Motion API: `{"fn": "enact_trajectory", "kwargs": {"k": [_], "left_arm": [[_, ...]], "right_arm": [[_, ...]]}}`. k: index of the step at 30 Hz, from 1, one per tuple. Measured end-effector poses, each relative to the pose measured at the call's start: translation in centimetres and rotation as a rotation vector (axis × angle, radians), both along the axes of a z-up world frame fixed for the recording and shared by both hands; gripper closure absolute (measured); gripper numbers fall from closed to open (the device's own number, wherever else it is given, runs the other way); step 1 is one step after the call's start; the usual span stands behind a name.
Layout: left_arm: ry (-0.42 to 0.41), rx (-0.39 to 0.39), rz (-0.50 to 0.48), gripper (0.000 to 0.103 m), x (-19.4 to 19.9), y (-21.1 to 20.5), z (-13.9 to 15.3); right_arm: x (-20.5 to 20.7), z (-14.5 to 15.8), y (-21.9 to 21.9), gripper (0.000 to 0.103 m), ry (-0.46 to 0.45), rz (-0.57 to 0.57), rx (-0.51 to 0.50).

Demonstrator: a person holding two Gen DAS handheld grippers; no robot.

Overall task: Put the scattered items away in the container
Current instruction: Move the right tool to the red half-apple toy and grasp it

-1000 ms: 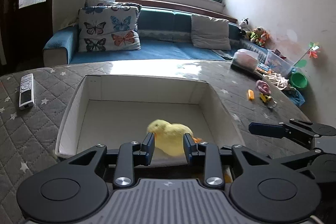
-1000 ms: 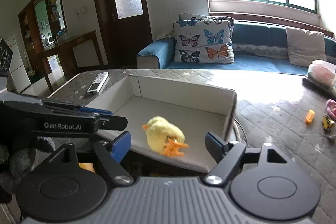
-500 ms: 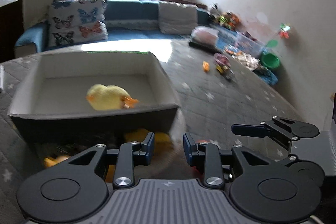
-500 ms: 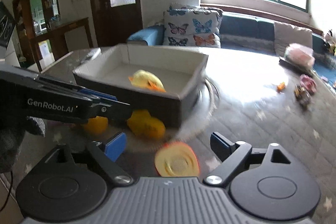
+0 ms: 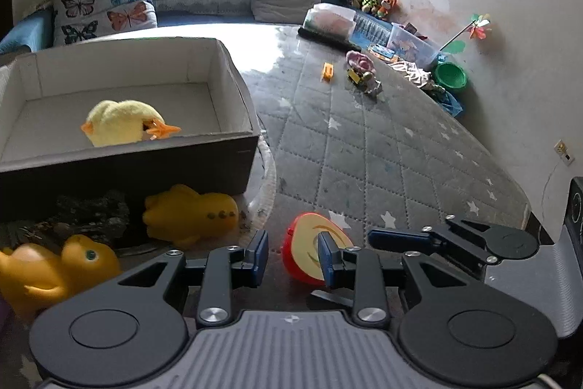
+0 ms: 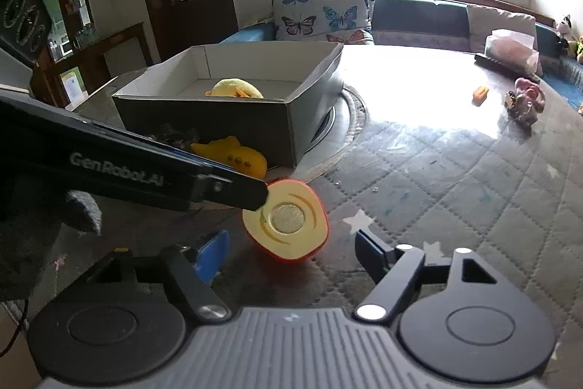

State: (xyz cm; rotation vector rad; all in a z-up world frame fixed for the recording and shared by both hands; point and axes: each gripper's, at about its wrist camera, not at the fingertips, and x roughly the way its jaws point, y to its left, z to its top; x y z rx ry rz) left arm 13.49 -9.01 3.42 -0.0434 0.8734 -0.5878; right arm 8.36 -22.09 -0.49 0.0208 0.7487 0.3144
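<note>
The container is a cardboard box (image 5: 233, 148), dark outside and white inside, with a yellow plush duck (image 5: 120, 126) lying in it. In front of it on the quilted mat lies a red toy apple half (image 6: 288, 225), cut face up. My right gripper (image 6: 293, 254) has the apple half just ahead between its fingers. Its jaws are closing and the pads do not touch it. My left gripper (image 5: 293, 256) is open and holds nothing; one fingertip (image 6: 260, 197) reaches the apple half's left edge. A yellow rubber toy (image 5: 189, 214) and an orange rubber duck (image 5: 54, 265) lie by the box's front wall.
A dark lumpy item (image 5: 91, 214) lies against the box. Small toys (image 5: 360, 75), an orange block (image 5: 328, 72) and a green bowl (image 5: 450, 75) sit far right on the mat. A sofa with butterfly pillows (image 5: 105, 6) is behind. A grey ring (image 6: 349, 119) lies under the box.
Both grippers drew back from above the box and sank to the mat in front of it. The plush duck stays in the box. The apple half came between the right fingers.
</note>
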Motion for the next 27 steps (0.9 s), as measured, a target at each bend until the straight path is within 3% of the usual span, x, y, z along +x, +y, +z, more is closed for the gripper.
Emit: {"fn": "enact_trajectory", "kwargs": {"k": [11,18,27], "left_arm": [[0.041,-0.009,-0.010,0.068,1.3,-1.1,-1.1],[0.058,-0.033,-0.022,0.067,1.6,-1.1,-1.4],[0.108,-0.077,-0.009,0.065,1.9,-0.9,-1.9]], "right_arm": [[1.0,-1.1,0.1,0.032,0.012,0.009,0.039],[1.2,-1.4,0.0,0.046,-0.003,-0.001,0.033],[1.0,-1.7,-0.2,0.047,-0.018,-0.006,0.040]]}}
